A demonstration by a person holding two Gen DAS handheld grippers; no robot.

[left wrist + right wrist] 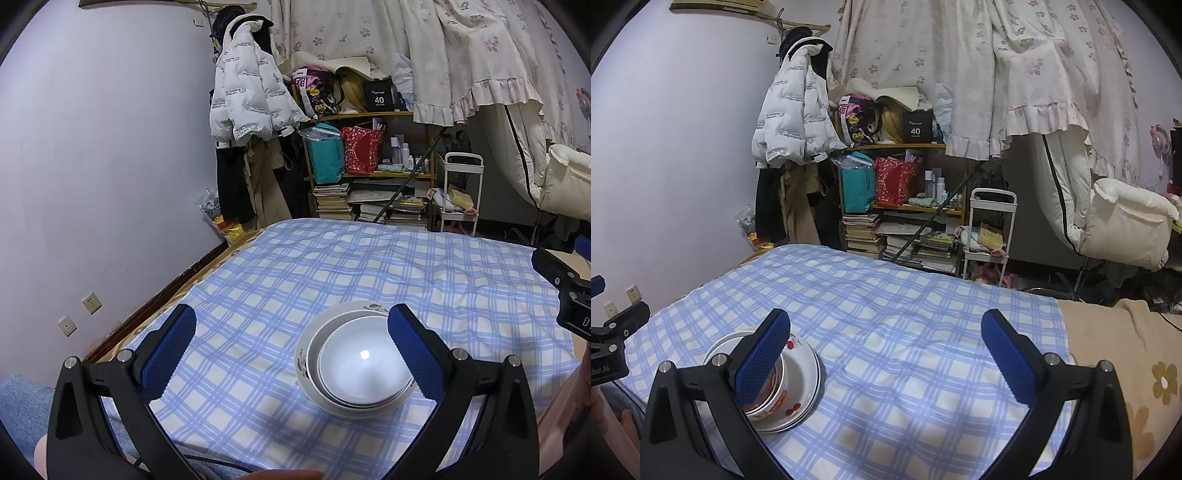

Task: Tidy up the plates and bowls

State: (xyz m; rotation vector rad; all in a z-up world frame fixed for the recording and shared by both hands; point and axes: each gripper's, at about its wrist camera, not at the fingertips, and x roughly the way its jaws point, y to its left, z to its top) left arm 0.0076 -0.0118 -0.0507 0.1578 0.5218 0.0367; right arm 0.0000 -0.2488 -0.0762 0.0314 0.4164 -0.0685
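Observation:
A stack of white plates (pixel 306 365) with a white bowl (pixel 360 373) nested on top sits on the blue checked bedsheet (pixel 332 266). My left gripper (pixel 291 354) is open and empty, hovering over the stack, which lies toward its right finger. In the right wrist view the same stack of plates (pixel 807 384) holds bowls (pixel 775 398) with a red pattern, partly hidden behind the left finger. My right gripper (pixel 886 354) is open and empty, to the right of the stack. Part of the right gripper shows at the left view's right edge (pixel 565 291).
The bed's wooden edge (pixel 155 299) runs along the lilac wall at left. Beyond the foot stand a cluttered shelf (pixel 369 155), a white trolley (pixel 461 192) and a hanging white jacket (pixel 247 88). A beige flowered blanket (pixel 1126 350) lies right of the sheet.

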